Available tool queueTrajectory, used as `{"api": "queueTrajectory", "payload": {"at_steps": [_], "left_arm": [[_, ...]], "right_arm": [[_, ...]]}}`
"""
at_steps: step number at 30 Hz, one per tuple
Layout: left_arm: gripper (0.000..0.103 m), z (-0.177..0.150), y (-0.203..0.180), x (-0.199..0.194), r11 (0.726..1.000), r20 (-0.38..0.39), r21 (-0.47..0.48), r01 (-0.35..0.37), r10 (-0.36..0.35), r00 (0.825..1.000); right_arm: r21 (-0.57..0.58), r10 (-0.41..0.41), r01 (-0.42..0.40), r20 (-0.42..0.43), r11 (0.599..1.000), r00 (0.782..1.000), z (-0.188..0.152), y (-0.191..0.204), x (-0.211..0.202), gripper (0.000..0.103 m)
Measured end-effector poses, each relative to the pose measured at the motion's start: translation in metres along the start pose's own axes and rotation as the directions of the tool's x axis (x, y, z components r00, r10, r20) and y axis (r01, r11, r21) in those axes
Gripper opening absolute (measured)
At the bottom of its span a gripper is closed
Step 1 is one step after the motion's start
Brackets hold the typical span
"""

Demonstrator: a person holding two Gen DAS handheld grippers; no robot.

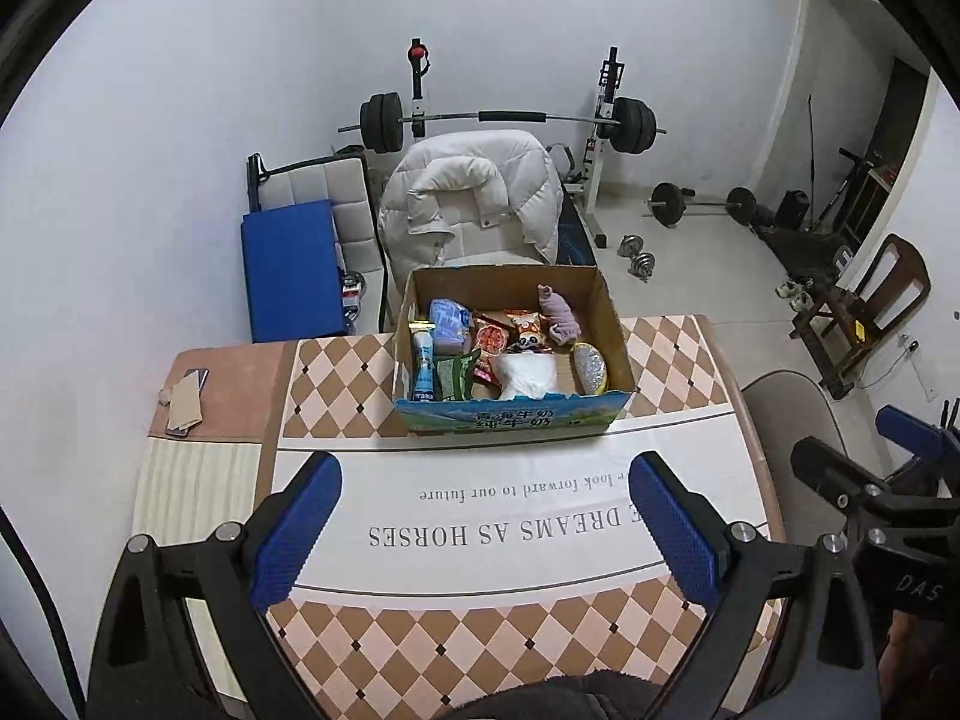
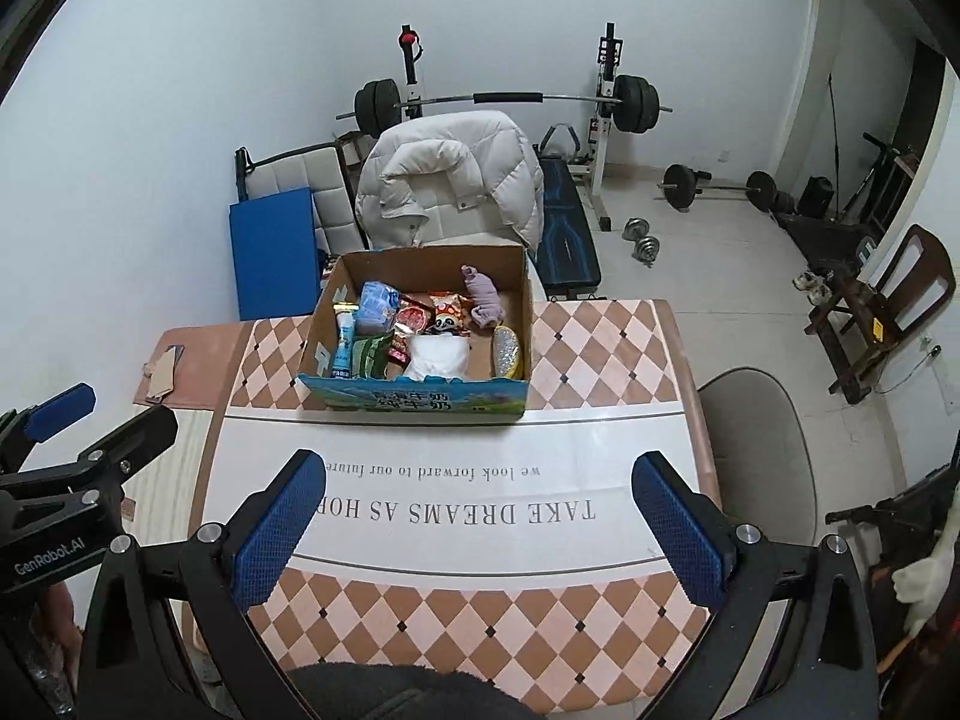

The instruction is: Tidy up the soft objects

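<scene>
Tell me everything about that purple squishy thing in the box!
The purple sock looks like soft knit cloth, pale lilac, bunched and rolled. It lies loose in the far right part of the open cardboard box, beside the panda snack packet. Neither gripper touches it.

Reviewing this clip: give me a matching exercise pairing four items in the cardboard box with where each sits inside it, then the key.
Items:
1. purple cloth
2. white bundle
3. blue-and-white bottle
4. panda packet

Places in the cardboard box:
A. near-left corner
B. far right, by the back wall
C. centre
D. near wall, middle

Pairs: 1-B, 2-D, 3-A, 4-C
</scene>
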State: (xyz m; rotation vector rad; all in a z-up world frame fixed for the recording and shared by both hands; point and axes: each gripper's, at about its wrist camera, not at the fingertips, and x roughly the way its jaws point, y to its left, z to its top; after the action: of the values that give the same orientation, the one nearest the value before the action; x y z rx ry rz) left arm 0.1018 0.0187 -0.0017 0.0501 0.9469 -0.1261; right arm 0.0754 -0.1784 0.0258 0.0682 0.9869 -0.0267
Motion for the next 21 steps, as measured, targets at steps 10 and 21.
{"api": "queueTrajectory", "payload": {"at_steps": [10, 21], "left_arm": [[0.103, 0.010, 0.004, 0.001, 0.998, 0.072, -0.025, -0.058, 0.060, 0.996], [0.103, 0.019, 0.010, 0.003, 0.996, 0.080, -0.047, -0.080, 0.084, 0.993]], "right_arm": [[-0.001, -0.022, 0.022, 0.050, 1.000, 0.999, 0.009, 0.000, -0.009, 0.103], [-0.005, -0.053, 0.054, 0.095, 0.999, 0.994, 0.028, 0.000, -0.002, 0.103]]}}
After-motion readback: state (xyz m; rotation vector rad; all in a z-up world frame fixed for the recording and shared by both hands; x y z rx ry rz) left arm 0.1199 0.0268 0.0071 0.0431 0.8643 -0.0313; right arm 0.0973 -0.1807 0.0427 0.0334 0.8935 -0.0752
